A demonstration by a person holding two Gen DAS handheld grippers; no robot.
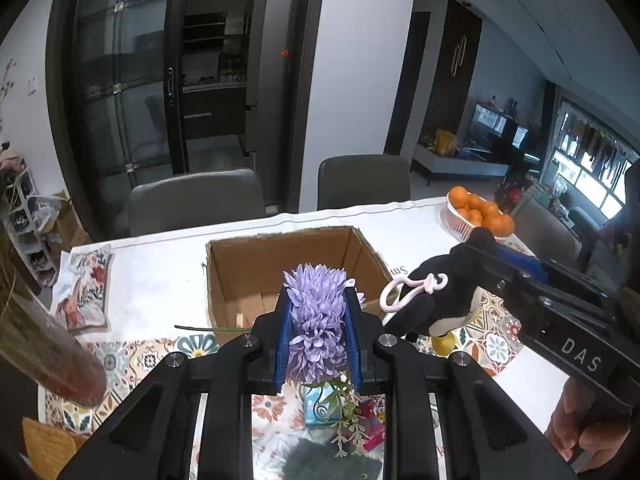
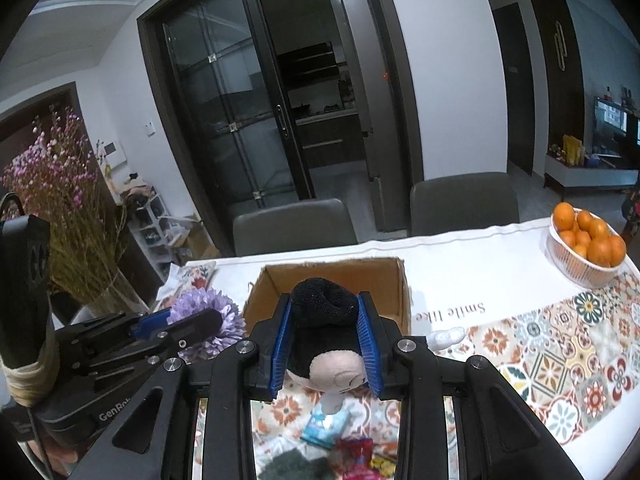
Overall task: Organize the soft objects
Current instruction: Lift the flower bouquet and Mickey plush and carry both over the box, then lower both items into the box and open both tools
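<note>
Two handheld grippers carry soft items toward an open cardboard box on a dining table. The left gripper is clamped on a purple artificial flower; the right gripper squeezes a black plush toy, head toward the camera. Both point downward at an angle, with the box at 12 o'clock just beyond the fingertips. Transport appears under way; the next move likely calls for reaching over the rim and releasing inside. A basket of oranges sits at 2 o'clock.

Cardboard box stands open (nothing above), orange basket aside.
</note>
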